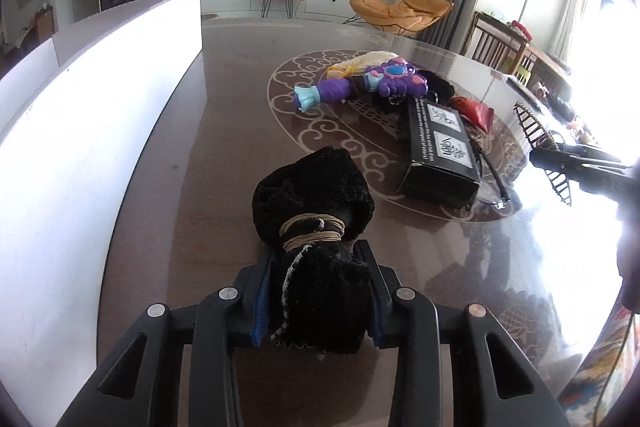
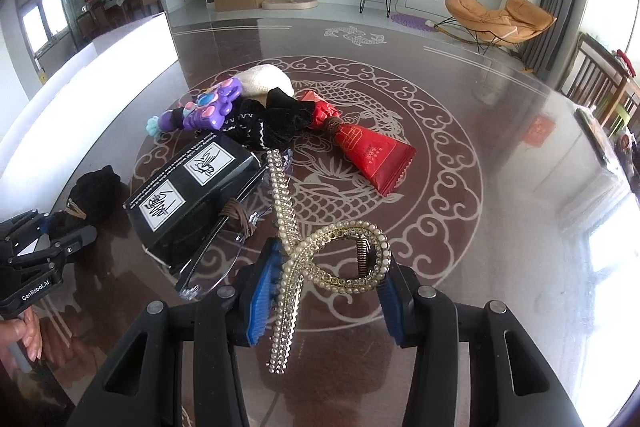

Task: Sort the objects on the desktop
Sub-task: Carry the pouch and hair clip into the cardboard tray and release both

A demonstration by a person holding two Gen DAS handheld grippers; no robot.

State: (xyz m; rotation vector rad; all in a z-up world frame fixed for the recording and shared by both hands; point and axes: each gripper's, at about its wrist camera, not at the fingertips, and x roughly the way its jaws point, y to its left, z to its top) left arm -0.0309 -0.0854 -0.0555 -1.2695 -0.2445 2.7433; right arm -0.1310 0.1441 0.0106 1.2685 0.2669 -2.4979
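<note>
My left gripper [image 1: 318,291] is shut on a black velvet pouch [image 1: 316,203] tied with tan cord, held low over the dark table; it also shows in the right wrist view [image 2: 90,199]. My right gripper [image 2: 328,291] is shut on a pearl-studded hair claw clip [image 2: 320,259], also seen in the left wrist view [image 1: 544,147]. A pile in the table's middle holds a purple toy [image 2: 208,109], a black box [image 2: 192,191], a black scrunchie [image 2: 268,125], a red packet [image 2: 368,151], a cream pouch [image 2: 268,81] and clear glasses [image 2: 216,259].
A long white box [image 1: 80,131] runs along the table's left side. The table [image 2: 500,187] has a glossy patterned top. Chairs [image 2: 596,83] stand at the far right edge.
</note>
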